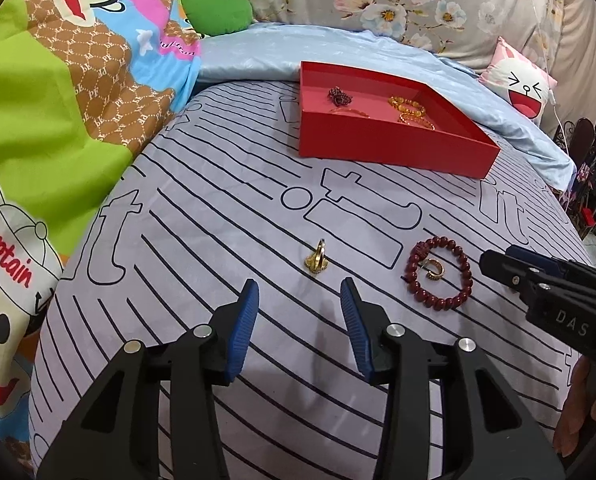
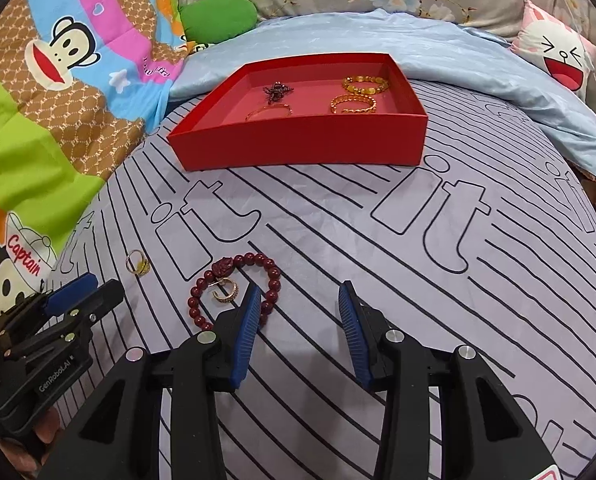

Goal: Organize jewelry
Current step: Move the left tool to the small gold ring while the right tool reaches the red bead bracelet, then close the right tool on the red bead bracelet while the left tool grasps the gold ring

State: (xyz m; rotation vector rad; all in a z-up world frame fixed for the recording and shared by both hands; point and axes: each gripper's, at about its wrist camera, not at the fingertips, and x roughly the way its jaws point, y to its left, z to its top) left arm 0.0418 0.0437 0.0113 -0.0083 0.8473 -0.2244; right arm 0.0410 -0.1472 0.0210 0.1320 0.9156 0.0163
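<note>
My left gripper (image 1: 300, 300) hangs with its jaws spread and nothing between them, aimed at the gold ring (image 1: 318, 259) lying just beyond the fingertips on the striped sheet (image 1: 202, 216). My right gripper (image 2: 298, 304) is spread too and empty, with the dark red bead bracelet (image 2: 234, 288) at its left pad; a small gold hoop earring (image 2: 227, 290) lies inside the bracelet's loop.

The red tray (image 2: 298, 148) sits at the far side of the bed, well apart from these three pieces, and already holds a dark beaded piece (image 2: 277, 91) and several gold bracelets (image 2: 354, 94).

I judge the step in hand to be the ring pick-up. To do it well I would come down with the ring centred between my pads, close across its band rather than its ornate head (that part looks likely to slip), and press lightly, since the sheet is soft and may bunch up. My right should shift left to straddle the beads without catching the earring.
</note>
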